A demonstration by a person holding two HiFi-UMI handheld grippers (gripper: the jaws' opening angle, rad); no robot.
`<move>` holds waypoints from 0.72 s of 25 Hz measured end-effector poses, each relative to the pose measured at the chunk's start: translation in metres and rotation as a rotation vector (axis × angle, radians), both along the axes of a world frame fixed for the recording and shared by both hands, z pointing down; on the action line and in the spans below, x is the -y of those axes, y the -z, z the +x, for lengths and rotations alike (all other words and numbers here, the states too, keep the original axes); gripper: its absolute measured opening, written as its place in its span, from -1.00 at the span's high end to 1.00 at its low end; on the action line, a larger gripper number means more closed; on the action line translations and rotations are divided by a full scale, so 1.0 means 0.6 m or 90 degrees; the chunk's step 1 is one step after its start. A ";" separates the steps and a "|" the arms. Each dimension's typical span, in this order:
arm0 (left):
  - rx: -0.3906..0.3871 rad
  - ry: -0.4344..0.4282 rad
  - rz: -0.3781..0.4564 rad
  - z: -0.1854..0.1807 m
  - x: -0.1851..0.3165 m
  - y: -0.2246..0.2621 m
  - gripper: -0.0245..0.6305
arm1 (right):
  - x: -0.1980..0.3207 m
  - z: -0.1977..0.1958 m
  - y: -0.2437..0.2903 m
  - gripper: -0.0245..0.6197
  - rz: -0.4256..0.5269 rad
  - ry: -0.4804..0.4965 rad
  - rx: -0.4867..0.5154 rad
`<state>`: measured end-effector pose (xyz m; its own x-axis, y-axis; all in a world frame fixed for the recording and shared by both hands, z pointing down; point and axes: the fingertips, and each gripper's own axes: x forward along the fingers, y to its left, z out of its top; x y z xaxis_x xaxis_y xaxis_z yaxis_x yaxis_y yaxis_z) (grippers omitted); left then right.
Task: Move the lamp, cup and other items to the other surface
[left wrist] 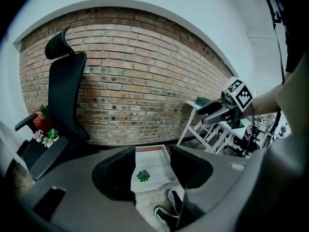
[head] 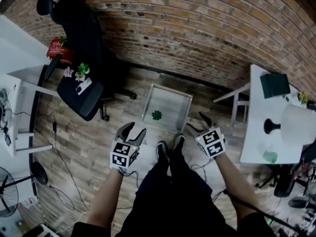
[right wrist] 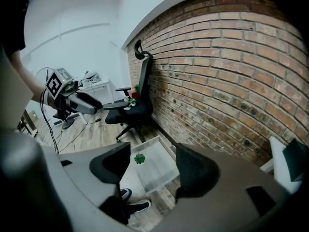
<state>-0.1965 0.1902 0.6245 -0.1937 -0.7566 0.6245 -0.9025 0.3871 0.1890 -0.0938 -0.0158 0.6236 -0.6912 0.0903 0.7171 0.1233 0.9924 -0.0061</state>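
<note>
A lamp [head: 297, 125] with a white shade and a black base stands on the white table [head: 256, 147] at the right, with a green cup [head: 270, 157] near its front edge. A low pale table [head: 173, 100] on the floor ahead carries a small green item [head: 157, 115]. My left gripper [head: 134, 130] and right gripper [head: 194, 121] hover open above my shoes, just short of that low table. The left gripper view shows open, empty jaws framing the green item [left wrist: 143, 176]. In the right gripper view it [right wrist: 139, 159] also lies between empty jaws.
A black office chair [head: 81, 90] at the left holds small flowers [head: 79, 73], with a red item [head: 57, 48] behind it. A dark green box [head: 275, 85] lies on the white table. Brick wall behind; cables and a fan [head: 7, 191] on the wood floor at left.
</note>
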 end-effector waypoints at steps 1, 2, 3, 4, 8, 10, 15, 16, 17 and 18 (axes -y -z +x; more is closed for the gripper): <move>0.000 0.001 -0.009 -0.001 0.005 -0.007 0.26 | -0.003 -0.008 -0.015 0.00 -0.009 0.011 0.003; 0.003 0.003 -0.016 -0.003 0.010 -0.013 0.26 | -0.006 -0.017 -0.030 0.00 -0.020 0.022 0.009; 0.009 0.005 -0.020 -0.005 0.017 -0.019 0.26 | -0.010 -0.025 -0.044 0.01 -0.033 0.032 0.017; 0.018 0.008 -0.024 -0.008 0.024 -0.024 0.26 | -0.014 -0.034 -0.057 0.02 -0.048 0.042 0.025; 0.043 0.023 -0.031 -0.015 0.063 -0.039 0.25 | -0.027 -0.060 -0.104 0.03 -0.083 0.097 0.057; 0.057 0.017 -0.043 -0.010 0.079 -0.049 0.24 | -0.031 -0.069 -0.129 0.03 -0.089 0.123 0.068; 0.074 -0.011 -0.069 0.001 0.100 -0.087 0.25 | -0.055 -0.085 -0.201 0.05 -0.123 0.176 0.071; 0.068 -0.008 -0.069 0.003 0.100 -0.096 0.25 | -0.061 -0.085 -0.217 0.05 -0.123 0.190 0.067; 0.060 -0.004 -0.069 0.007 0.098 -0.108 0.25 | -0.068 -0.083 -0.234 0.05 -0.121 0.203 0.061; 0.052 0.000 -0.070 0.012 0.095 -0.122 0.25 | -0.073 -0.081 -0.251 0.06 -0.119 0.212 0.056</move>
<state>-0.1895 0.1332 0.6975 -0.2470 -0.6842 0.6862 -0.9133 0.4010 0.0711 -0.1422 0.0282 0.7743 -0.6596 0.4435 0.6068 0.4469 0.8806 -0.1578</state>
